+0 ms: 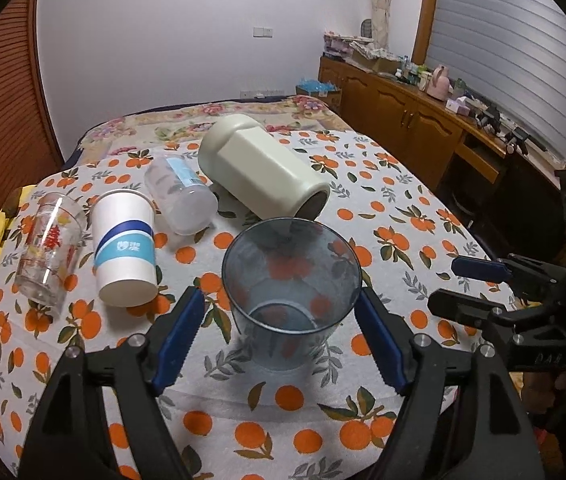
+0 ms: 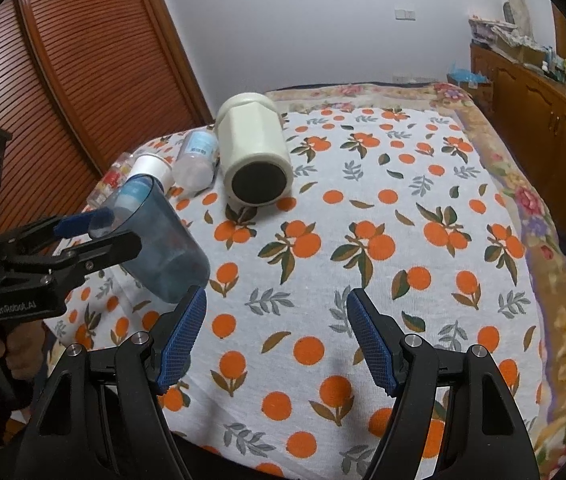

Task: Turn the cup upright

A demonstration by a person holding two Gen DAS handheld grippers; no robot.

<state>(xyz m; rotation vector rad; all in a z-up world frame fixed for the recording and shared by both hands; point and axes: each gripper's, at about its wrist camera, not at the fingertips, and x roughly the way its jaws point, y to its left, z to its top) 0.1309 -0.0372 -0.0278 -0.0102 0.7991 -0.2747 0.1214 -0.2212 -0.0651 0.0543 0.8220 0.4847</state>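
Note:
A clear blue plastic cup (image 1: 289,292) stands mouth up on the orange-print cloth, between the open fingers of my left gripper (image 1: 281,320). The blue pads sit beside its rim on both sides; I cannot tell if they touch it. In the right wrist view the same cup (image 2: 163,240) appears at the left with the left gripper (image 2: 95,236) around its rim. My right gripper (image 2: 275,332) is open and empty over the bare cloth, to the right of the cup; it also shows in the left wrist view (image 1: 463,284).
A cream jar (image 1: 259,168) lies on its side behind the cup. A frosted plastic cup (image 1: 181,196) lies on its side, a white paper cup (image 1: 125,248) and a printed glass (image 1: 49,248) stand mouth down at the left. A wooden cabinet (image 1: 403,116) runs along the right.

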